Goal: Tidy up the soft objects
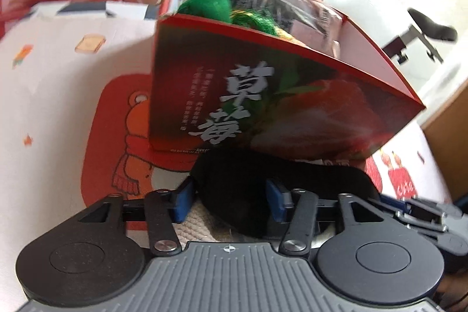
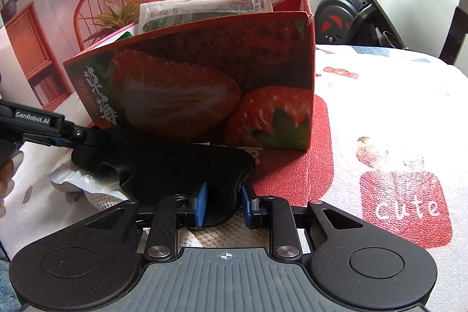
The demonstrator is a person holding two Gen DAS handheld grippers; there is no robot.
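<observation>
The black eye mask (image 2: 175, 165) lies flat on the desk (image 2: 380, 107), right in front of the strawberry box (image 2: 204, 78). Its long side runs from one gripper to the other. The right gripper (image 2: 223, 202) pinches one end of the mask in its jaws. The left gripper (image 1: 231, 195) has the other end between its jaws, but I cannot tell if they squeeze it yet. The box waits just behind, open on top.

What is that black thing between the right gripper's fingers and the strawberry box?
A black eye mask, pinched by the right gripper in front of the box; the right wrist view shows it.
</observation>
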